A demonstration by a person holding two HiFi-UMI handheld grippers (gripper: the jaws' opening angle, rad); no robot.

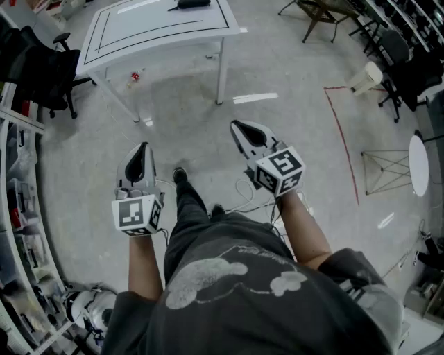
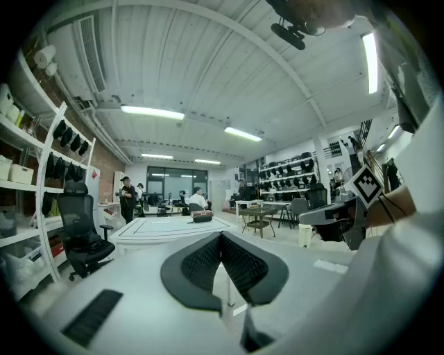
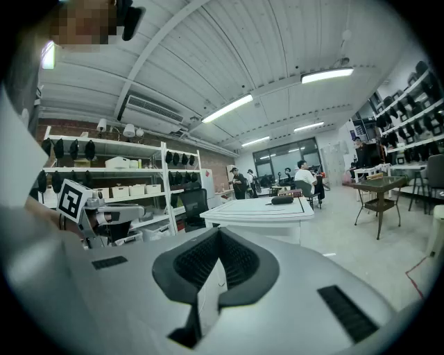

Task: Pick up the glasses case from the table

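I stand well back from the white worktop [image 1: 159, 24], left gripper [image 1: 143, 148] and right gripper [image 1: 241, 130] held out ahead, both jaws clenched on nothing, apparently before the approach. The dark glasses case [image 1: 189, 4] lies at the worktop's far edge.

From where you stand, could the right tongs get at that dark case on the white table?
Probably not yet. The right tongs are shut, near the body, while the glasses case lies on the table well ahead across the floor. Nothing blocks the way; stepping closer should do it.
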